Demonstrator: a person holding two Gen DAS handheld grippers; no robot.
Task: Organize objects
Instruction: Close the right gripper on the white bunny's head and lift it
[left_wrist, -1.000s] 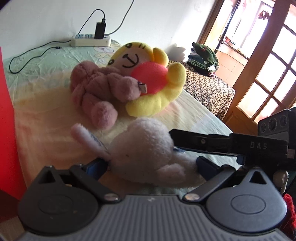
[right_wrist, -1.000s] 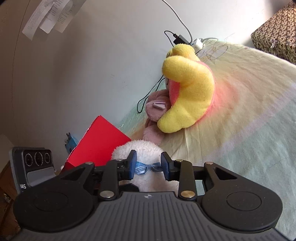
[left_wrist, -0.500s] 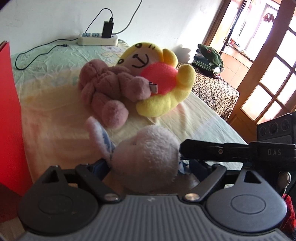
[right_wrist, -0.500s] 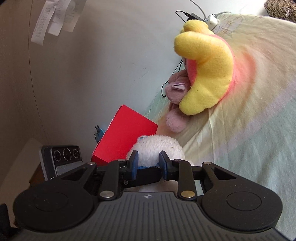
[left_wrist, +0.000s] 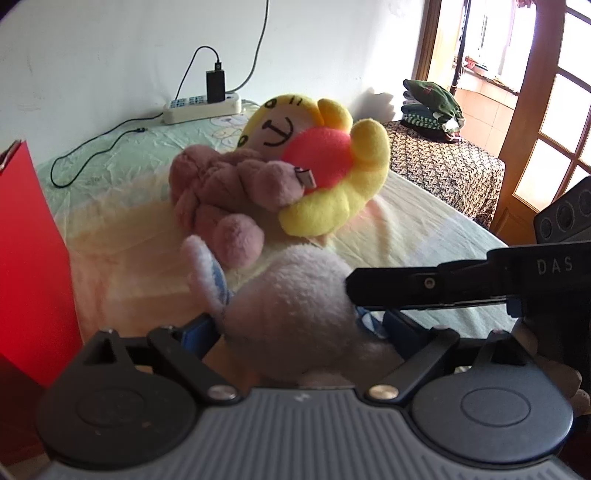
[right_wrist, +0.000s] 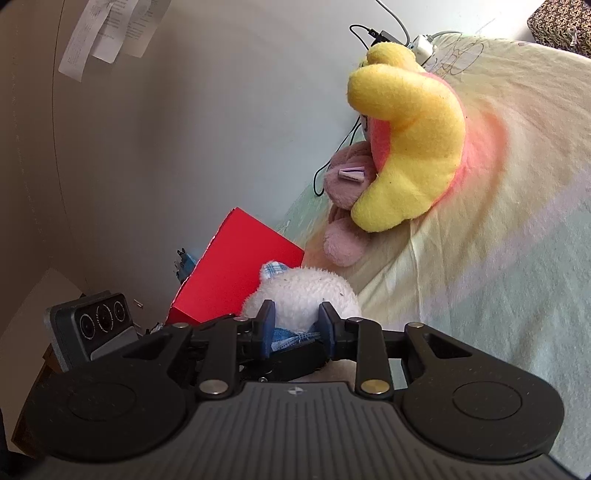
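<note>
The fluffy white plush toy (right_wrist: 306, 291) is hanging at the bed's near edge, the right gripper (right_wrist: 293, 326) pinching its blue checked bow between nearly closed jaws. The left gripper (left_wrist: 295, 325) is flanking the toy's body, jaws wide, just reopening, pads seemingly not pressing. Better to lift it gently past the red cardboard box (right_wrist: 236, 273), clear of the pink plush bear (left_wrist: 221, 192) and yellow smiling plush (left_wrist: 325, 173).

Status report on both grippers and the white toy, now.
Right gripper shut on fluffy white plush toy. Left gripper open around it, jaws just widened. Red box close beside.
</note>
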